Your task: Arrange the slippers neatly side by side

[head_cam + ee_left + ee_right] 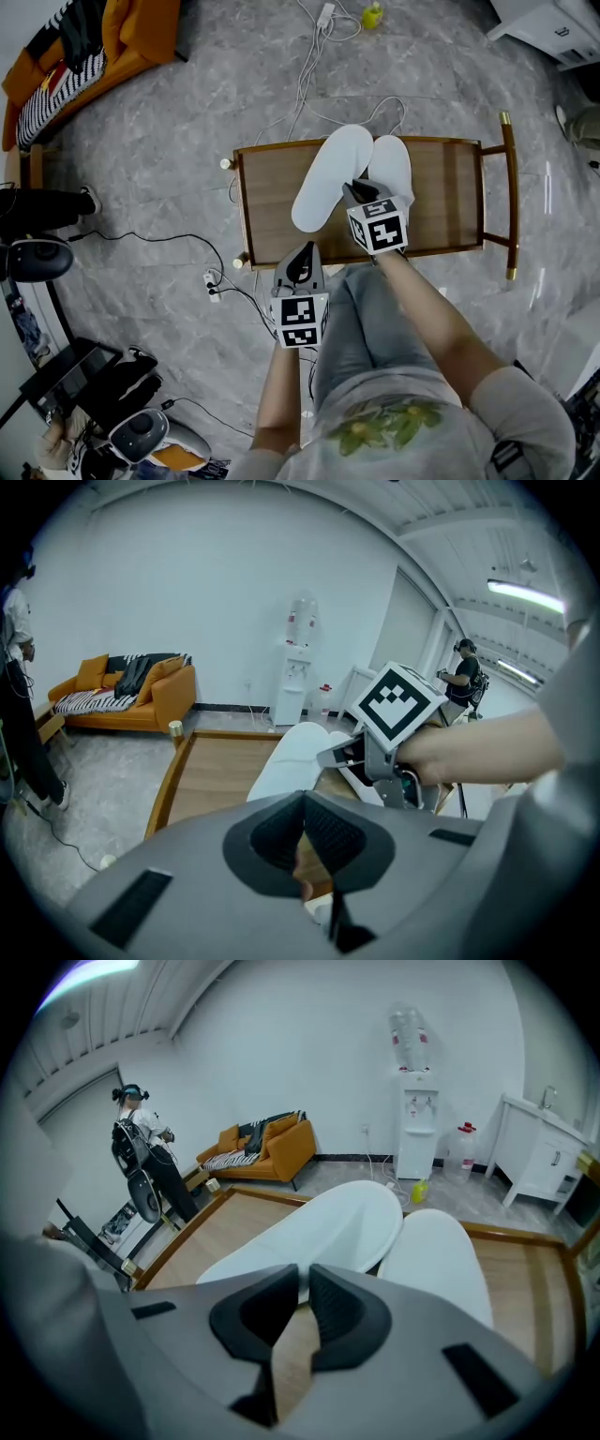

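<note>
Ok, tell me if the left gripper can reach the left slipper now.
Probably yes. The left gripper hovers at the table edge, bare wood between it and the left slipper; the right gripper sits at its heel's right side.

I count two white slippers flat on the wooden tabletop (450, 202). The left slipper (330, 178) lies slanted, its far end meeting the right slipper (391, 164), which lies straight; their near ends spread apart.

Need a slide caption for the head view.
Right tongs grip the angled white slipper beside its mate on the wooden table; left tongs empty.
</note>
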The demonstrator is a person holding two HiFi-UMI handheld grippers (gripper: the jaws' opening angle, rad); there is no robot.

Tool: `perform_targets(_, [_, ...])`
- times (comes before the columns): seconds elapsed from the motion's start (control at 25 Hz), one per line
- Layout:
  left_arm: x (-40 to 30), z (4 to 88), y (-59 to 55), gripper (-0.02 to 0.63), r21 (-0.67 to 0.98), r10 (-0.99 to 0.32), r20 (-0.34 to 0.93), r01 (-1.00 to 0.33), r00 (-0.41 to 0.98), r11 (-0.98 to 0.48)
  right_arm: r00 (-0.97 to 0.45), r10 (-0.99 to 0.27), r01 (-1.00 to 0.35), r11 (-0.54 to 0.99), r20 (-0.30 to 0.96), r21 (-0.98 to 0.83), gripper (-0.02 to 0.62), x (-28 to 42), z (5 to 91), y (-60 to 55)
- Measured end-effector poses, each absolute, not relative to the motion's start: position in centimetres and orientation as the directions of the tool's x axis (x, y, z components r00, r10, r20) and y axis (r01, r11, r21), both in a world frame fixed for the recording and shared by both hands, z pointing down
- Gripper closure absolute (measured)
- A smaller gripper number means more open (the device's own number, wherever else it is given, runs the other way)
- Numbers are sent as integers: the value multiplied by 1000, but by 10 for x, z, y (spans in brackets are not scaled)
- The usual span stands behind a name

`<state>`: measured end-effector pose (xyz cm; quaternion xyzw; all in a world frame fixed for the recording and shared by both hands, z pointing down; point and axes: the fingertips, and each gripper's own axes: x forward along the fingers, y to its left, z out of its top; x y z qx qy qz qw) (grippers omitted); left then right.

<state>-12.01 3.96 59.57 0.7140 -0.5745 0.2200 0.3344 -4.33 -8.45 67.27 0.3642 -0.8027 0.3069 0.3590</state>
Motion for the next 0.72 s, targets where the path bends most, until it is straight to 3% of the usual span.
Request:
perform_targets(0.32, [-118,594,35,591,226,-681,691,-967,245,-119,-510,-301,-735,639,806,-226,560,-45,665,-79])
perform_targets(0.72, [-116,597,36,591,230,-680,690,-966,250,-121,-517,-155,-520,838,842,-165,560,-53,651,-75])
